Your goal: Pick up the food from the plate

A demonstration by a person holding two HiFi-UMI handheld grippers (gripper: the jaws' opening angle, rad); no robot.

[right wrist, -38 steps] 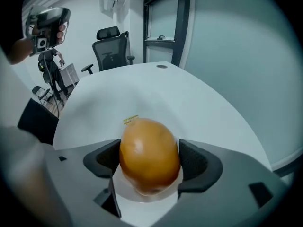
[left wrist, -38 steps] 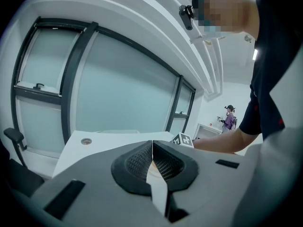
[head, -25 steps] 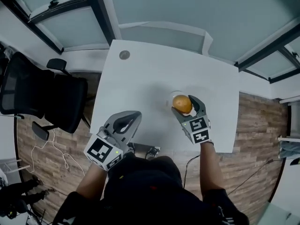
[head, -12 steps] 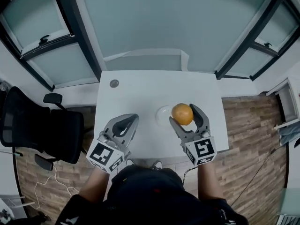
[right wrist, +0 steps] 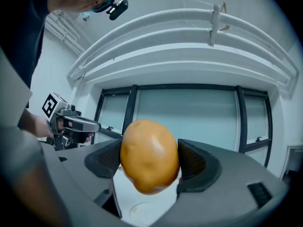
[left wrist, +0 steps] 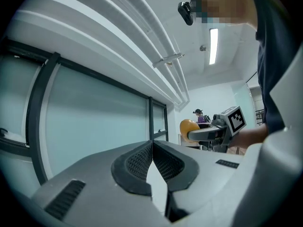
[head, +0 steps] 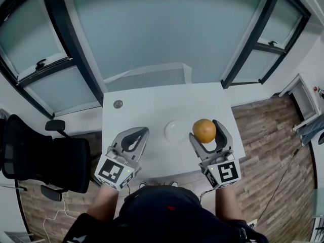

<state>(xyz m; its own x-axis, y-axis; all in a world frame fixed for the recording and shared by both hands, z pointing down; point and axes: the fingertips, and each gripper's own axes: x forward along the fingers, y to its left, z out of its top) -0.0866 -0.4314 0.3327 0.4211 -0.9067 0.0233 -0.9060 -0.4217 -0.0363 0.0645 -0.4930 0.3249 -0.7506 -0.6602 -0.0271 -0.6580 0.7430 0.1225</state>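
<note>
Right claw (head: pixel 207 127) is clamped on the food (right wrist: pixel 149 154), a rounded orange-brown piece much like a potato, with its 2 ribbed jaws pressed against opposite flanks and the bulk of the piece bulging out in front and below them. From the head view the food sits up in the air over the right part of the white worktop (head: pixel 144 110), clear of the plate (head: pixel 172 131), which lies pale and bare just to its left; the right gripper view shows the same plate down beneath the jaws, well apart from the food. Left claw (left wrist: pixel 152 150) has its jaws brought together with nothing between them, and it hovers over the near-left part of the worktop, away from the plate. By my reading, the grasp and lift are done, so the step in hand is the carry-off or hold, near the close of the task. Any next move calls for steady squeeze and a level wrist, since the rounded piece is held only at 2 narrow contact patches and could roll or slip out if the grip slackens or the claw tilts sharply.
</note>
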